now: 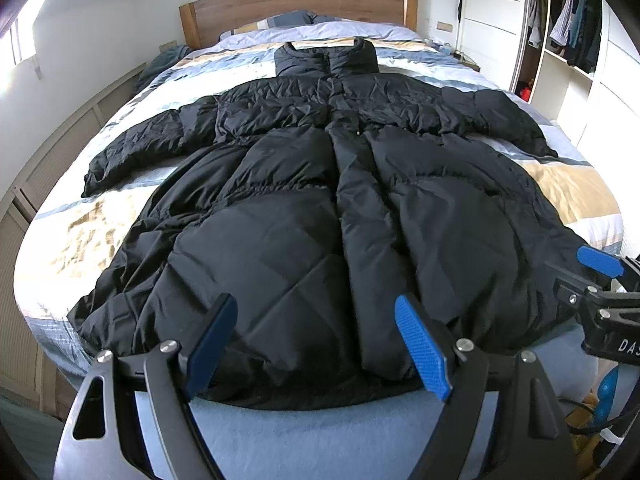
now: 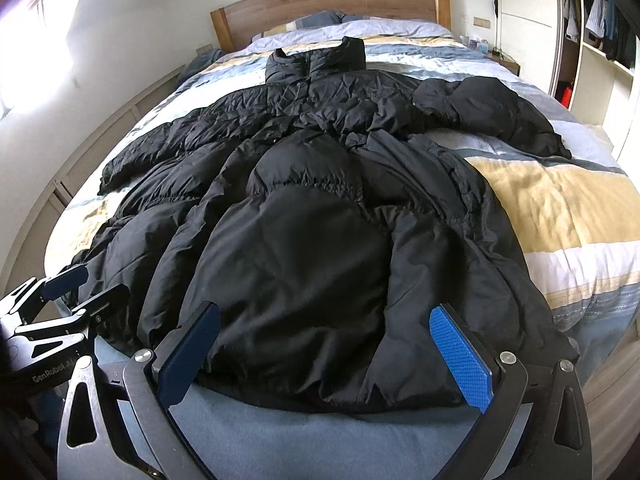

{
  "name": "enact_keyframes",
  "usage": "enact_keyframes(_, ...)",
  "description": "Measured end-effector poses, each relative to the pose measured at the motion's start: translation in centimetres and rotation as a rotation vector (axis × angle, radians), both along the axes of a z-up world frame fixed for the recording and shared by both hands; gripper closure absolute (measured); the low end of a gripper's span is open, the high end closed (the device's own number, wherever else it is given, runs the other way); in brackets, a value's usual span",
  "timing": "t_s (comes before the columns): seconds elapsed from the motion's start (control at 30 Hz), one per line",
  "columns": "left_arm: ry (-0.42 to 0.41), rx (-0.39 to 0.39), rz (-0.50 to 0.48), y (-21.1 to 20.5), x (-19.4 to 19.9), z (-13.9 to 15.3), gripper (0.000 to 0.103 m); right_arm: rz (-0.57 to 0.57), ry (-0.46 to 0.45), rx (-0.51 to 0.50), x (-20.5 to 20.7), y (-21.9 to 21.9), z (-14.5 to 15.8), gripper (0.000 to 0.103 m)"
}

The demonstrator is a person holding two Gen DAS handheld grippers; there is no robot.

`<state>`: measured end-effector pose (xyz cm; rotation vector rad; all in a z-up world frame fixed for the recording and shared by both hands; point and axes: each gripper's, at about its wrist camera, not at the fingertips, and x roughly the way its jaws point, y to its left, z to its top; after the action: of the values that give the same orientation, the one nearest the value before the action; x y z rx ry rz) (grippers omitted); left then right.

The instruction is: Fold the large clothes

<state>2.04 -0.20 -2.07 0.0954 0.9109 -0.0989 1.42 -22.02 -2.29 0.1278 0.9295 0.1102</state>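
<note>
The near corners of the bed (image 1: 280,428) fall behind the gripper frames, and the bottom hem of the black coat (image 1: 320,208) is partly covered by the blue fingers in both views. The right gripper (image 1: 592,276) shows only at the edge of the left camera's view, cut off, as does the left gripper (image 2: 68,284) in the right camera's view. The wardrobe (image 1: 568,40) on the far right is bent by the lens, and the hanging clothes inside are hard to tell apart. Both grippers are released, their fingers spread wide and holding nothing. The coat lies just ahead of the fingers, front up, collar toward the wooden headboard (image 1: 296,4), sleeves (image 1: 136,148) spread out to either side; its hem sits between the fingers (image 1: 424,352) of the left gripper and between those of the right one (image 2: 460,356). Under it is a quilt (image 2: 560,208) striped in blue, white and tan, with pillows (image 1: 320,26) beyond the collar. A bright window (image 2: 24,40) glares at far left.
</note>
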Motion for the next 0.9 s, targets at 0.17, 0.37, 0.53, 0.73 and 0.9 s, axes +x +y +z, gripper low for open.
enact_keyframes(0.17,0.005,0.0,-0.004,0.0,0.5,-0.1,0.022,-0.011,-0.004,0.009,0.4,-0.4,0.1,0.0)
enact_keyframes(0.37,0.017,0.001,0.007,0.2,1.3,-0.1,0.022,-0.028,-0.007,0.016,0.9,-1.1,0.3,0.0)
enact_keyframes(0.53,0.019,0.01,0.016,0.6,1.9,0.1,0.022,-0.045,-0.007,0.017,1.2,-1.7,0.4,0.0)
enact_keyframes(0.73,0.058,0.006,-0.009,0.8,2.2,-0.7,0.022,-0.045,0.007,0.014,1.4,-1.7,0.2,0.0)
enact_keyframes(0.9,0.082,-0.005,-0.025,0.6,2.2,-1.2,0.022,-0.034,0.032,0.007,1.5,-1.3,-0.1,0.0)
